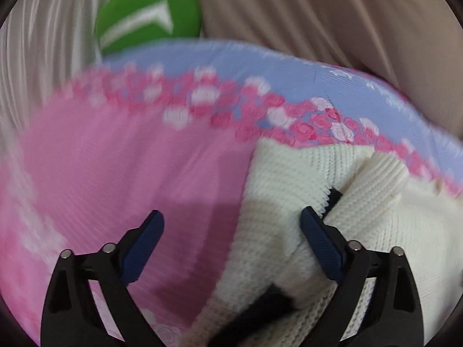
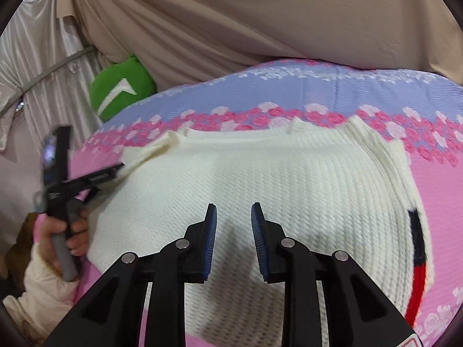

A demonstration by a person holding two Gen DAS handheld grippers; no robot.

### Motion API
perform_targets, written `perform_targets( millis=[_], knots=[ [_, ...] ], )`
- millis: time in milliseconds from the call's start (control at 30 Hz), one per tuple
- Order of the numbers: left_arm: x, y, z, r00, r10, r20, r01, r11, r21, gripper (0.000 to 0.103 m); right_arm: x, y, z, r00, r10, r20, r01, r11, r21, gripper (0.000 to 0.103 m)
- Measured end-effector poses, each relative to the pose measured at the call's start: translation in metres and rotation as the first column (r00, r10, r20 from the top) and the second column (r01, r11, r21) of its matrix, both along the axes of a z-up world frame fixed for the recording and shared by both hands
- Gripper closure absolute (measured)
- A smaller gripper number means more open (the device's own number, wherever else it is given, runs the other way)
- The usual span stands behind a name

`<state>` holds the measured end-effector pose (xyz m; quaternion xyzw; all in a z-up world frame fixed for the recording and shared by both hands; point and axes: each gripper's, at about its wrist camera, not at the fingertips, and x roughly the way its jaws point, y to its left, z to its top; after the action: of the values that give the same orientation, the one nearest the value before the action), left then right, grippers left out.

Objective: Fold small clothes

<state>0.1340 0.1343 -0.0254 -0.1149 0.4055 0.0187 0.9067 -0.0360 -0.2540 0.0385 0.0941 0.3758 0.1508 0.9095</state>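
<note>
A cream knitted sweater point(image 2: 275, 179) with a navy and red stripe point(image 2: 416, 263) at its right edge lies on a pink and lilac floral bedspread point(image 2: 318, 86). My right gripper point(image 2: 233, 214) hovers over the sweater's middle, jaws apart and empty. My left gripper point(image 1: 231, 219) is open wide at the sweater's left edge point(image 1: 289, 202), with its right finger point(image 1: 315, 231) against a fold of the knit. From the right wrist view the left gripper point(image 2: 115, 170) is at the sweater's left sleeve edge, held by a hand point(image 2: 69, 231).
A green plush toy point(image 2: 121, 89) with a white mark sits at the bed's far left; it also shows in the left wrist view point(image 1: 147, 14). Beige fabric point(image 2: 231, 14) and grey curtains point(image 2: 43, 72) hang behind the bed.
</note>
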Motion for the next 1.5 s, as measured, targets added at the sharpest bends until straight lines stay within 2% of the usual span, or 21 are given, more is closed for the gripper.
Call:
perform_targets(
  millis=[33,67,233,333,400,467,533,600,667,767,833,900,933,967,1033,1067,1133,1233,1333,1433,1500],
  knots=[
    [-0.003,0.011,0.001,1.0,0.015,0.007,-0.014,0.997,-0.072,0.012,0.006,0.008,0.004,0.999,0.031,-0.007,-0.031,1.0,-0.001,0.074],
    [-0.008,0.018,0.004,0.999,0.04,0.027,-0.037,0.994,-0.099,0.012,0.015,0.018,0.007,0.997,0.071,-0.021,-0.071,0.997,-0.004,0.071],
    [-0.045,0.028,0.035,0.976,0.059,0.211,-0.032,0.991,-0.129,0.011,0.081,0.095,-0.001,0.95,0.28,-0.141,-0.287,0.957,-0.036,0.07],
    [-0.048,0.03,0.043,0.965,0.06,0.255,-0.032,0.993,-0.113,0.01,0.132,0.149,-0.017,0.912,0.338,-0.231,-0.357,0.933,-0.044,0.07],
    [-0.048,0.026,0.045,0.962,0.063,0.266,-0.045,0.996,-0.073,0.01,0.164,0.181,-0.022,0.911,0.335,-0.238,-0.358,0.932,-0.056,0.071],
    [-0.048,0.023,0.046,0.96,0.051,0.277,-0.038,0.998,-0.05,0.01,0.179,0.189,-0.009,0.938,0.32,-0.133,-0.319,0.947,0.029,0.078],
    [-0.05,0.021,0.047,0.959,0.027,0.283,-0.014,0.999,-0.048,0.01,0.176,0.171,0.015,0.965,0.261,0.014,-0.259,0.952,0.163,0.078],
    [-0.051,0.017,0.045,0.961,0.004,0.276,0.008,0.999,-0.044,0.01,0.163,0.143,0.028,0.975,0.216,0.046,-0.221,0.943,0.251,0.078],
    [-0.048,0.009,0.042,0.969,-0.03,0.246,0.037,0.999,-0.025,0.01,0.142,0.121,0.032,0.983,0.179,0.037,-0.183,0.962,0.205,0.078],
    [-0.044,-0.006,0.035,0.976,-0.085,0.198,0.083,0.996,0.017,0.01,0.091,0.087,0.025,0.995,0.092,0.031,-0.092,0.996,0.021,0.072],
    [-0.044,-0.017,0.03,0.977,-0.118,0.179,0.113,0.993,0.041,0.01,0.065,0.068,0.012,0.998,0.049,0.038,-0.047,0.997,-0.058,0.071],
    [-0.045,-0.027,0.026,0.976,-0.139,0.165,0.129,0.989,0.071,0.01,0.049,0.042,-0.015,0.999,-0.048,-0.011,0.046,0.988,-0.148,0.068],
    [-0.045,-0.031,0.024,0.976,-0.147,0.16,0.134,0.987,0.09,0.01,0.047,0.031,-0.026,0.995,-0.088,-0.043,0.08,0.985,-0.155,0.068],
    [-0.045,-0.035,0.022,0.976,-0.15,0.155,0.134,0.985,0.108,0.01,0.044,0.018,-0.035,0.991,-0.115,-0.068,0.106,0.987,-0.122,0.076],
    [-0.044,-0.042,0.018,0.977,-0.156,0.144,0.134,0.98,0.15,0.01,0.032,-0.004,-0.028,0.99,-0.127,-0.065,0.128,0.992,0.013,0.075],
    [-0.043,-0.045,0.015,0.979,-0.153,0.138,0.129,0.977,0.172,0.01,0.029,-0.008,-0.023,0.989,-0.139,-0.045,0.14,0.99,0.028,0.071],
    [-0.041,-0.049,0.011,0.981,-0.149,0.122,0.123,0.972,0.2,0.01,0.022,-0.012,-0.012,0.985,-0.169,0.021,0.169,0.986,-0.002,0.069],
    [-0.038,-0.051,0.006,0.984,-0.146,0.104,0.121,0.969,0.214,0.008,0.031,-0.03,-0.02,0.973,-0.232,-0.008,0.23,0.971,-0.069,0.064],
    [-0.038,-0.05,0.004,0.985,-0.139,0.105,0.113,0.969,0.221,0.006,0.024,-0.06,-0.017,0.955,-0.296,-0.004,0.296,0.955,-0.007,0.063],
    [-0.037,-0.05,0.003,0.986,-0.134,0.101,0.11,0.969,0.22,0.006,0.019,-0.096,0.0,0.922,-0.382,0.055,0.381,0.924,0.034,0.049],
    [-0.037,-0.05,0.003,0.986,-0.132,0.1,0.108,0.971,0.215,0.005,0.031,-0.114,0.003,0.909,-0.414,0.043,0.413,0.91,0.023,0.047]
  ],
)
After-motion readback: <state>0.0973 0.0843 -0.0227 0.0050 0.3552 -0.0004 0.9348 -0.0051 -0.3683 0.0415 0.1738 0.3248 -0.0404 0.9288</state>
